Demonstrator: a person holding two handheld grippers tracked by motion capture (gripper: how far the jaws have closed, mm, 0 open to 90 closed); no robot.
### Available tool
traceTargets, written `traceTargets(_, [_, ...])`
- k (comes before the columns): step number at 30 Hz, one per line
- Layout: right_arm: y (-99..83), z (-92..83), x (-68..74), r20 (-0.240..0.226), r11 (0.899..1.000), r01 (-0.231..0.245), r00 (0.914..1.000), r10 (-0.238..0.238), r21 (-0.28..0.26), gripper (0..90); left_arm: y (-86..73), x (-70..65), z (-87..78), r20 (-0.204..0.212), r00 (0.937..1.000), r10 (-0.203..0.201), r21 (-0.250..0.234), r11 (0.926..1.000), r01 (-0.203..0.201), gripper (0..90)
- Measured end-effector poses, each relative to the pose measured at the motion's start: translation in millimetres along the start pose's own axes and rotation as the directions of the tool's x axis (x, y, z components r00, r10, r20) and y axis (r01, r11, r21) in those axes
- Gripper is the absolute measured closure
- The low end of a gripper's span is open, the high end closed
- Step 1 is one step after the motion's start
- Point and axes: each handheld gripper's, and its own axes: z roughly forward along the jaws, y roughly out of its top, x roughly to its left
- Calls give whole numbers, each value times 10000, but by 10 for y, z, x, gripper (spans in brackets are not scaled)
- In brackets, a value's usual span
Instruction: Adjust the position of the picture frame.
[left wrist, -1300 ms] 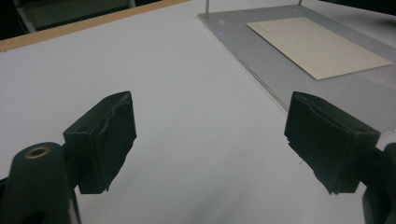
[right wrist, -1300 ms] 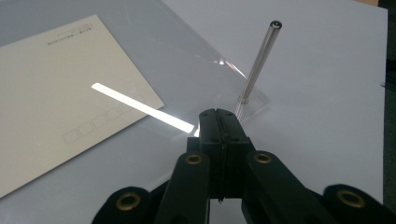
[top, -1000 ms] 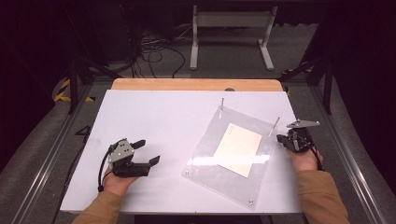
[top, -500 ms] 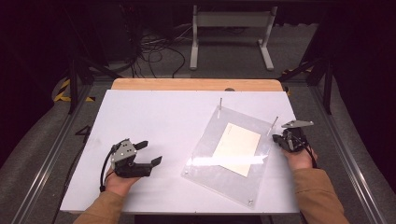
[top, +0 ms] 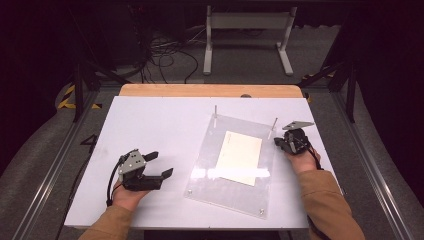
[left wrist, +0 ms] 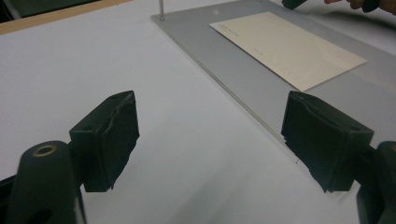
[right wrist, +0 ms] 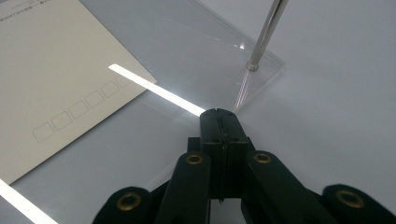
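A clear acrylic plate (top: pixel 207 167) lies on the white table (top: pixel 150 120), with a cream card (top: pixel 240 157) flat on it. Two thin metal pins (top: pixel 215 111) (top: pixel 274 124) stand at the plate's far corners. My left gripper (top: pixel 161 164) rests on the table left of the plate, jaws wide apart and nothing between them; its own view shows the plate (left wrist: pixel 243 79) and card (left wrist: pixel 289 46) ahead. My right gripper (top: pixel 276 142) is shut and holds nothing. Its tips (right wrist: pixel 217 114) sit at the plate's right edge, close to the right pin (right wrist: pixel 266 35) and beside the card (right wrist: pixel 70 70).
A wooden strip (top: pixel 210 90) runs along the table's far edge. Beyond it are cables (top: pixel 165 50) and a metal stand (top: pixel 247 35) on the dark floor. Metal rails (top: pixel 55 165) run along both sides of the table.
The right gripper has moved left, from beside the plate up to its right edge near the pin. The left gripper has stayed where it was.
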Motion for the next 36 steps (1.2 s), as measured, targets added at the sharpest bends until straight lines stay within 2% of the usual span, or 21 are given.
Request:
traceTargets(3, [52,53,45,-116,9999,116,9999,-116,-25,900,1,10,-8,-64,10000,61,15,10000,-61,192])
traceTargets(4, [103,111,96,-362,9993,352,9987,-356,-118,900,0,10,-6,-63,10000,38,6,10000,-38,192])
traceTargets(9, [230,220,196,-743,9978,658,9950,-663,-83,900,-1,11,7,-10,10000,31,82,10000,-31,193])
traceTargets(19, [402,384,378,-1167,9923,1223,9854,-1237,-188,900,1,4,15,90,9999,52,61,10000,-52,193])
traceTargets(26, [454,434,471,-1213,9880,1524,9805,-1543,-246,899,1,-8,40,214,9997,127,115,9998,-130,193])
traceTargets(31, [456,448,477,-1417,9881,1496,9780,-1530,-344,900,2,-19,59,307,9994,130,170,9998,-135,194])
traceTargets(36, [477,446,499,-1237,9782,2055,9703,-2076,-298,897,12,-23,47,298,9994,191,131,9997,-195,194])
